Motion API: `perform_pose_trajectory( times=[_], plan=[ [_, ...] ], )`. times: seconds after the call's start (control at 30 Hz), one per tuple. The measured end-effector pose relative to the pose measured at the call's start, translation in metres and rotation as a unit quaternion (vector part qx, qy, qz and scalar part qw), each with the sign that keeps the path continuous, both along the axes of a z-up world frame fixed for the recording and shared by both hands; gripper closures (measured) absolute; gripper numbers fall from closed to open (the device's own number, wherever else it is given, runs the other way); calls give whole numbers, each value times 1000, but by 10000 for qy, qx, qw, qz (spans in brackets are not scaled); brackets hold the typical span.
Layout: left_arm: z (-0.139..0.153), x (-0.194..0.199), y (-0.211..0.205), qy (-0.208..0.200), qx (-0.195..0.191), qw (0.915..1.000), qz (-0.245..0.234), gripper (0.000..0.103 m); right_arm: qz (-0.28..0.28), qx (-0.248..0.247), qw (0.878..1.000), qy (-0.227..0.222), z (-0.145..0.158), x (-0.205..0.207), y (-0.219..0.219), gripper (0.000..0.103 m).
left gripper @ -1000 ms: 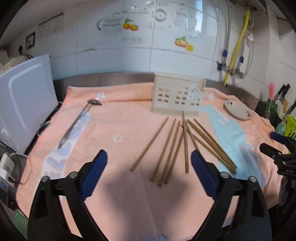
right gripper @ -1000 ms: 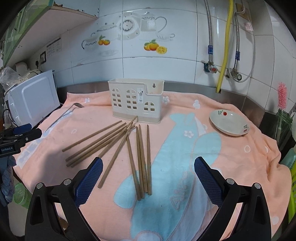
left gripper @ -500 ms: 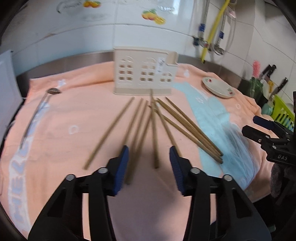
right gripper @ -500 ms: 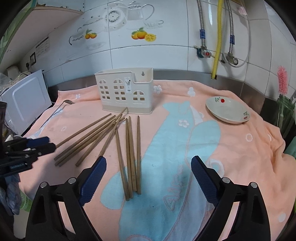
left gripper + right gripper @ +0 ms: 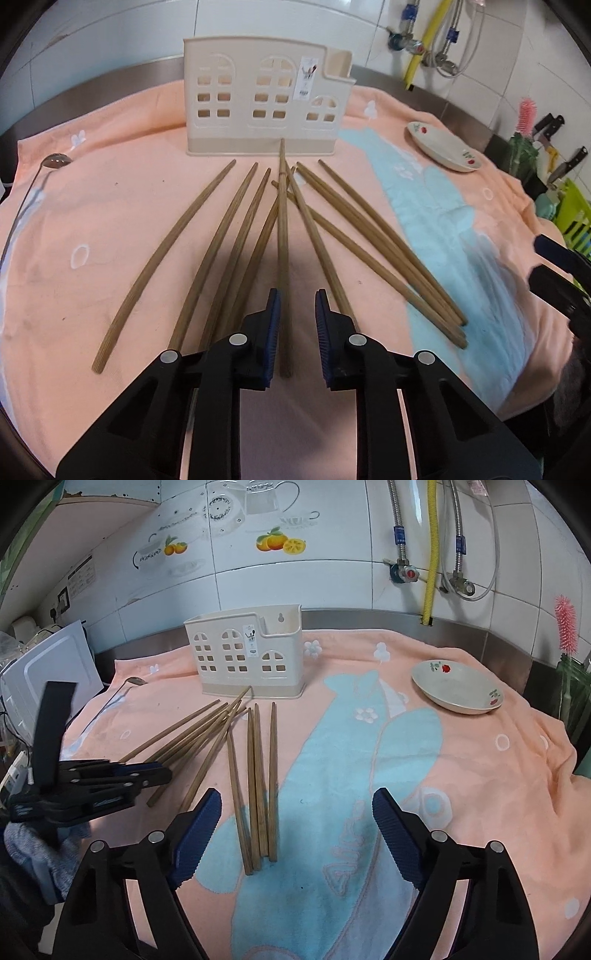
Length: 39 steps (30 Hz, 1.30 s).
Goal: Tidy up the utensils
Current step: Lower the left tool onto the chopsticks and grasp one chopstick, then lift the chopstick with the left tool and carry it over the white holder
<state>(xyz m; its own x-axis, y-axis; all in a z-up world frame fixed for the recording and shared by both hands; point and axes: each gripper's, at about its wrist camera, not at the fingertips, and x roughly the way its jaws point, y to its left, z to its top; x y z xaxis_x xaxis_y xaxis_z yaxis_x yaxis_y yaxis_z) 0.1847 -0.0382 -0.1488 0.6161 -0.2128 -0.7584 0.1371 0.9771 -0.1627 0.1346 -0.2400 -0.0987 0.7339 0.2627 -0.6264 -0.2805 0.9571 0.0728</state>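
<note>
The left gripper (image 5: 297, 325), black with blue ribbed pads, sits low over the peach-and-blue towel (image 5: 110, 229), jaws narrowed but not touching, straddling the near end of one straight brown wooden chopstick (image 5: 283, 229). The right gripper (image 5: 295, 834) hangs spread wide above four more chopsticks (image 5: 258, 775), holding nothing. The sticks look light, stiff and smooth, likely to roll or pivot; pinching a little in from the thick end should steady them. Beyond the fan stands the cream plastic house-shaped utensil holder (image 5: 258, 99), empty as far as shows.
</note>
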Motion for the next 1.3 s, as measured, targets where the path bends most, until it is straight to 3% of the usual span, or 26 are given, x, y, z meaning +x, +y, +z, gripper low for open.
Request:
perform_pose_trajectory(
  times=[0.23,0.57,0.97,1.03,1.3],
  plan=[
    [-13,13,0,140,18,9999,85,85,60,9,10000,72,-4,1,2,26],
    [-14,20,-2,106,248,9996,128,97,172,-5,9998,124,-6,-2,10,30],
    [32,1,14,-344,76,9994,-42,97,572,46,9982,197,-11,-11,51,39],
    [40,-3,21,-419,15,9991,-49,97,652,47,9976,227,-15,-13,61,47],
    [50,-9,38,-545,-127,9984,-110,97,800,158,9951,560,-40,-3,96,63]
  ],
)
